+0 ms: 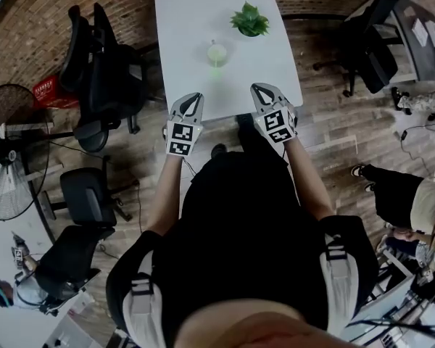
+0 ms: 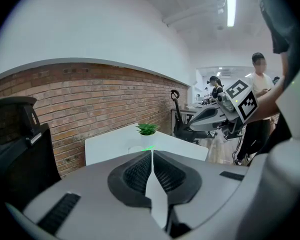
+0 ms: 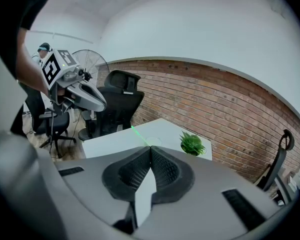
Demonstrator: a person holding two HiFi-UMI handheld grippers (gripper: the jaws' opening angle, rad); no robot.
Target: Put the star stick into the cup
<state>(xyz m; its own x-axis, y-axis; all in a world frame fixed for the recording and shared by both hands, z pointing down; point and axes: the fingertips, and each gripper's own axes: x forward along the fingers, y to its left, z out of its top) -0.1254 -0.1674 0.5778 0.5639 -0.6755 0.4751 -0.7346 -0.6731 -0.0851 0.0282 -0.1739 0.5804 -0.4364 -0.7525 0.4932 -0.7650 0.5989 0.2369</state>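
A person stands at the near end of a white bench [image 1: 188, 20] and holds one tool in each hand. The left hand-held gripper [image 1: 191, 96] is over the near edge of the bench, on the left side. Its two jaws are pressed together and nothing is between them. The left gripper view shows the same thing: the two dark pads [image 2: 140, 171] meet in a thin line. The right hand-held gripper [image 1: 261, 87] is over the near edge too, on the right side. Its jaws are also pressed together, with nothing in them. The two tools are side by side with a gap between them, and both point toward the far end of the bench. The cup [image 1: 216, 52] sits in the middle of the bench, past both tools and touching neither of them. The green star stick [image 1: 216, 69] is in the cup and leans out over its rim toward the person. A small green plant [image 1: 249, 20] in a pot sits near the cup, a bit farther back and to the right. A black chair [image 1: 101, 71] stands on the floor to the left of the bench. A fan [image 1: 7, 151] stands farther left. A brick wall [image 2: 90, 99] runs behind the bench.
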